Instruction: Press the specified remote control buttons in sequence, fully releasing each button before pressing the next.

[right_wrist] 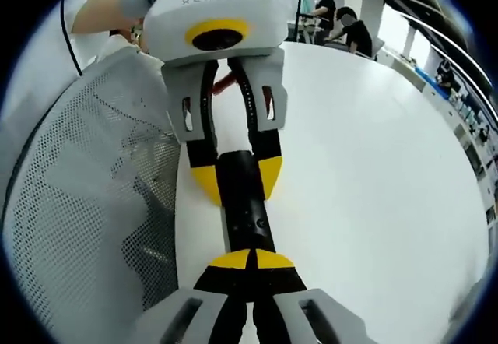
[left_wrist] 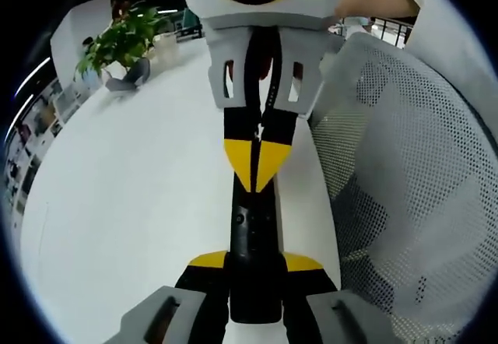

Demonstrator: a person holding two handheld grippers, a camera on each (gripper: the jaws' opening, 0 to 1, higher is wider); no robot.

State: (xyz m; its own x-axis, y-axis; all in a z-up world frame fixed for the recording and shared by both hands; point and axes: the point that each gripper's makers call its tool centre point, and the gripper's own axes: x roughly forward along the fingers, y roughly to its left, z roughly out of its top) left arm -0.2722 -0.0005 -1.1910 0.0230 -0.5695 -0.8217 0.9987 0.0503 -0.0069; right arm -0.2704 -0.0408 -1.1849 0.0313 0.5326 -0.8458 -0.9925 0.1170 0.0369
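A slim black remote control (left_wrist: 253,231) lies lengthwise above the white table (left_wrist: 132,196). My left gripper (left_wrist: 255,263) is shut on its near end, one yellow-tipped jaw on each side. From the top of the left gripper view comes my right gripper (left_wrist: 257,161), jaws shut together, with its yellow point resting on the remote's upper face. In the right gripper view, my right gripper (right_wrist: 251,260) touches the remote (right_wrist: 247,219) with its shut tips just beyond a small button. The left gripper (right_wrist: 237,179) clamps the remote's far end.
A white mesh chair back (left_wrist: 405,180) stands close beside the table edge, also seen as the chair back (right_wrist: 85,196). A potted plant (left_wrist: 120,40) sits at the table's far corner. People (right_wrist: 354,29) sit at the table's other end. A hand (left_wrist: 373,1) holds the right gripper.
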